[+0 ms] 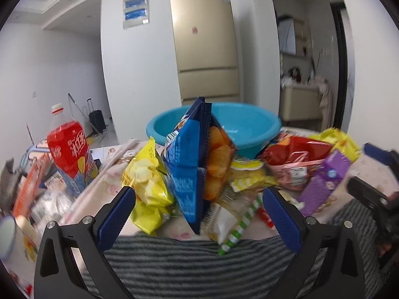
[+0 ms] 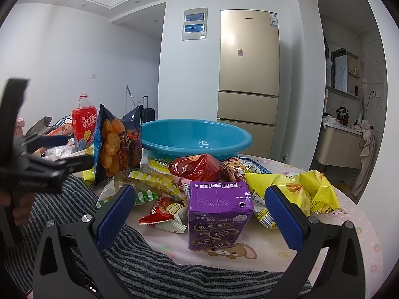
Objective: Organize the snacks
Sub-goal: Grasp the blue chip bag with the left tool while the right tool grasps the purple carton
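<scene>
Both claws are seen spread wide and empty: the left claw (image 1: 198, 214) is aimed at the upright blue chip bag (image 1: 192, 164), the right claw (image 2: 199, 214) at the purple carton (image 2: 219, 216), which stands on the bench (image 2: 349, 236) in front of the snack heap. The blue basin (image 2: 194, 137) behind the heap holds nothing yet. The tall bag (propped on edge among loose packets) could be toppled by a glancing finger, and its chips crushed by a hard squeeze. The red bottle (image 1: 68, 149) near the bench edge could be knocked off.
</scene>
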`<state>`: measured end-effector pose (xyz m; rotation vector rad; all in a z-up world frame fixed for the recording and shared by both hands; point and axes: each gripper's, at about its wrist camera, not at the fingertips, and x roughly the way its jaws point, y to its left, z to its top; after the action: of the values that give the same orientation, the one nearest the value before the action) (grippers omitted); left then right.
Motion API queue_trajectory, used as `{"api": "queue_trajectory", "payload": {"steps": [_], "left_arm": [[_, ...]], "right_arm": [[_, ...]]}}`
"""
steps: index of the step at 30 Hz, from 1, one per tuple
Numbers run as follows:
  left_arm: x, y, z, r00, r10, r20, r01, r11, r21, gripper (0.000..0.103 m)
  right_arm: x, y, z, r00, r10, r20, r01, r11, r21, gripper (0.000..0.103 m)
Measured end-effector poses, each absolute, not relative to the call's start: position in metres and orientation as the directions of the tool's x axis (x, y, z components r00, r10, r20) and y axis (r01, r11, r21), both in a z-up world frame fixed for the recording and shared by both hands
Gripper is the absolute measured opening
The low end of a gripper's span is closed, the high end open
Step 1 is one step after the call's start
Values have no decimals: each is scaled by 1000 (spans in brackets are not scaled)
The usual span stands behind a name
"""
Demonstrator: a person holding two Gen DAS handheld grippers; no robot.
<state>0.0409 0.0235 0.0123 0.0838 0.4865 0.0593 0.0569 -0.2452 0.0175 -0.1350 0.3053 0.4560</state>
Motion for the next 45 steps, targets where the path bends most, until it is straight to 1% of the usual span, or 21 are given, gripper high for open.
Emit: {"api": "queue_trajectory", "payload": {"steps": [2, 4, 10, 14, 15, 16, 18, 19, 20, 22, 24, 27, 29, 34, 37, 38, 39, 40, 41, 43, 45], "left_arm": [[56, 22, 15, 879, 102, -465, -43, 990, 137, 103], [74, 23, 17, 875, 105, -473, -38, 988, 149, 103], [109, 33, 14, 863, 73, -499, -43, 997, 70, 103], [124, 35, 3, 838, 56, -543, -54, 998, 20, 102], [124, 34, 1, 836, 49, -547, -54, 999, 6, 100], [124, 35, 0, 835, 37, -548, -48, 999, -7, 90], [122, 35, -2, 841, 52, -538, -61, 998, 2, 82], [121, 36, -2, 844, 57, -533, -66, 998, 4, 74], [119, 38, 0, 848, 55, -528, -67, 998, -3, 70], [112, 45, 4, 863, 18, -505, -54, 997, -57, 67], [107, 50, 9, 875, -15, -484, -40, 994, -102, 67], [98, 49, 17, 892, -30, -450, -25, 993, -115, 67], [93, 48, 21, 899, -41, -436, -12, 993, -117, 67], [80, 45, 30, 914, -65, -401, 17, 992, -124, 67], [77, 45, 34, 918, -65, -391, 17, 992, -126, 67], [77, 45, 35, 919, -65, -390, 16, 992, -127, 67], [76, 45, 35, 918, -66, -390, 16, 991, -129, 67], [76, 45, 36, 919, -67, -390, 16, 991, -131, 67], [76, 46, 36, 920, -65, -387, 14, 991, -133, 67], [74, 47, 37, 921, -65, -385, 13, 991, -137, 67], [71, 49, 40, 924, -60, -379, 9, 991, -137, 67]], "right_arm": [[56, -245, 18, 853, 412, -319, -453, 889, -63, 103], [56, -245, 20, 854, 412, -318, -453, 889, -63, 103], [56, -245, 22, 855, 412, -315, -451, 890, -60, 103], [56, -244, 22, 856, 412, -312, -451, 890, -62, 103], [55, -245, 23, 857, 414, -307, -451, 891, -59, 103], [55, -247, 23, 858, 415, -303, -450, 891, -54, 103], [56, -251, 24, 859, 417, -296, -447, 894, -38, 103], [56, -253, 24, 859, 419, -294, -445, 895, -27, 103], [57, -255, 25, 858, 420, -294, -444, 896, -15, 103], [59, -260, 26, 854, 427, -296, -444, 896, 10, 103], [63, -264, 26, 849, 435, -301, -445, 895, 37, 103], [74, -268, 24, 830, 442, -341, -442, 893, 83, 103], [85, -267, 22, 810, 434, -394, -432, 896, 99, 103], [112, -249, 13, 736, 409, -539, -448, 892, 65, 103], [126, -244, 6, 716, 391, -579, -441, 896, 61, 103], [130, -244, 4, 713, 385, -586, -434, 899, 62, 101], [133, -243, 2, 715, 371, -593, -423, 904, 56, 90], [135, -241, -1, 718, 352, -601, -413, 910, 39, 73], [137, -239, -4, 716, 340, -610, -411, 911, 25, 65], [134, -236, -4, 725, 331, -604, -411, 912, 5, 66], [122, -237, 3, 753, 334, -567, -416, 909, -16, 65]]}}
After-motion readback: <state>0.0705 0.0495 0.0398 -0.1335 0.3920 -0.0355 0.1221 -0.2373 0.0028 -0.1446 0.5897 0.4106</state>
